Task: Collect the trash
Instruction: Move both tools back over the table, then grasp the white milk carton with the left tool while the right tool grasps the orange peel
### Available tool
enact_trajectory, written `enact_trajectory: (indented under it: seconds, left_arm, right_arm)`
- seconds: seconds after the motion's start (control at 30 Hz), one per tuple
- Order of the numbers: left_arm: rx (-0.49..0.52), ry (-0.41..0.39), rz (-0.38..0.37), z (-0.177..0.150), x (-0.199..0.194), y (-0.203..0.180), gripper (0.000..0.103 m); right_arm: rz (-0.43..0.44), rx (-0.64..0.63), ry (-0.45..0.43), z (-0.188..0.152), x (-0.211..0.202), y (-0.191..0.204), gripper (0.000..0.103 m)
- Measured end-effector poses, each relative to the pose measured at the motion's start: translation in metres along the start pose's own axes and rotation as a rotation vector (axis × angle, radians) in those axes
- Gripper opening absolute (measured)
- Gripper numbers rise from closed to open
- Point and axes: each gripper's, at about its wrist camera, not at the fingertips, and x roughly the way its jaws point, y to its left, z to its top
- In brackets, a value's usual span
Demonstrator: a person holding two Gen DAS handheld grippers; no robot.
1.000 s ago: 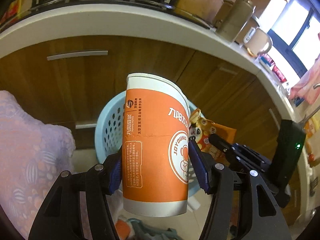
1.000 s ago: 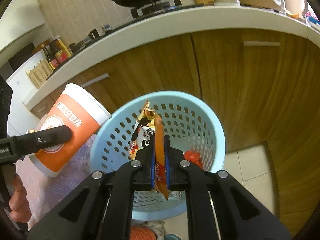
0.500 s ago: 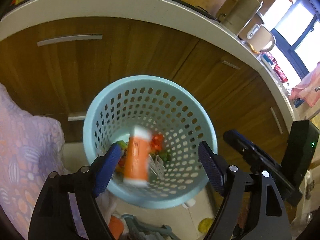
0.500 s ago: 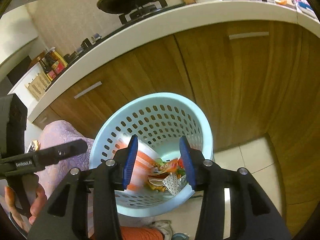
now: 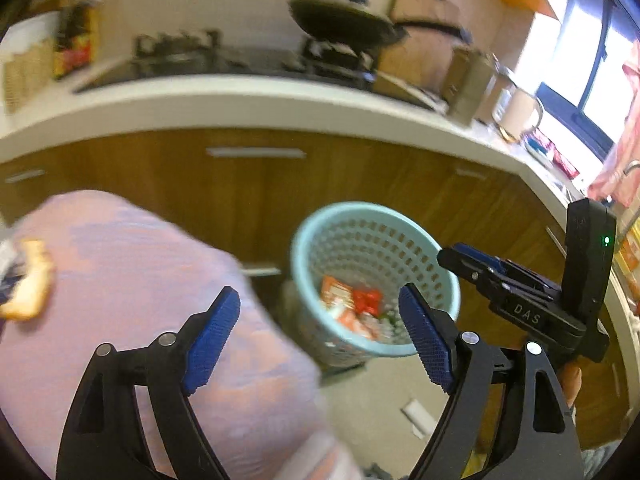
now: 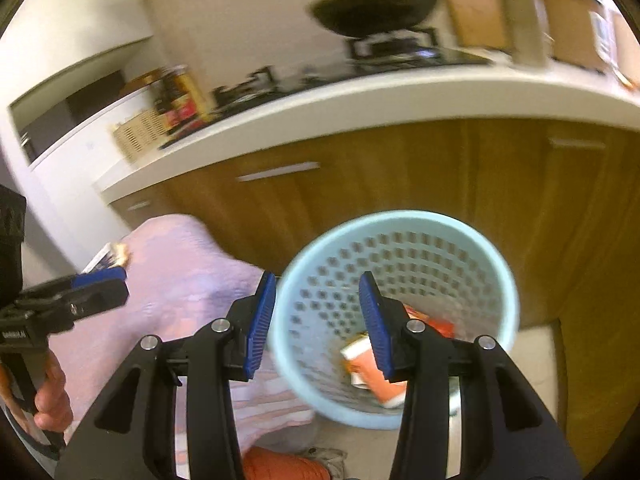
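Note:
A light blue perforated basket (image 5: 316,216) stands on the floor by the wooden cabinets; it also shows in the right wrist view (image 6: 492,248). Inside lie an orange paper cup (image 6: 372,364) and snack wrappers (image 5: 352,304). My left gripper (image 5: 320,340) is open and empty, back from the basket and above the cloth's edge. My right gripper (image 6: 318,320) is open and empty, over the basket's near left rim. The right gripper also shows at the right of the left wrist view (image 5: 472,264). The left gripper shows at the left of the right wrist view (image 6: 96,284).
A lilac patterned cloth (image 5: 120,280) covers a surface left of the basket, with a small packet (image 5: 28,284) at its far left. A white scrap (image 5: 418,416) lies on the floor. The counter (image 5: 240,100) carries a stove and wok.
Both grippers let go: the cup and the snack packet dropped into the basket. Both grippers then drew back and up, now open and empty.

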Motion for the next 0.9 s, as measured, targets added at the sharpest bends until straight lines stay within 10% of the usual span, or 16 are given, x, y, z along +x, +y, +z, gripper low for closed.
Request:
enact_trajectory:
  seconds: [0.57, 0.9]
  left_arm:
    - [-0.24, -0.144, 0.477, -0.057, -0.135, 0.224, 0.089]
    - [-0.259, -0.047, 0.421, -0.065, -0.099, 0.309, 0.089]
  right_arm:
    - [0.298, -0.346, 0.191, -0.005, 0.116, 0.252, 0.085]
    - [0.298, -0.457, 0.293, -0.016, 0.197, 0.31, 0.088]
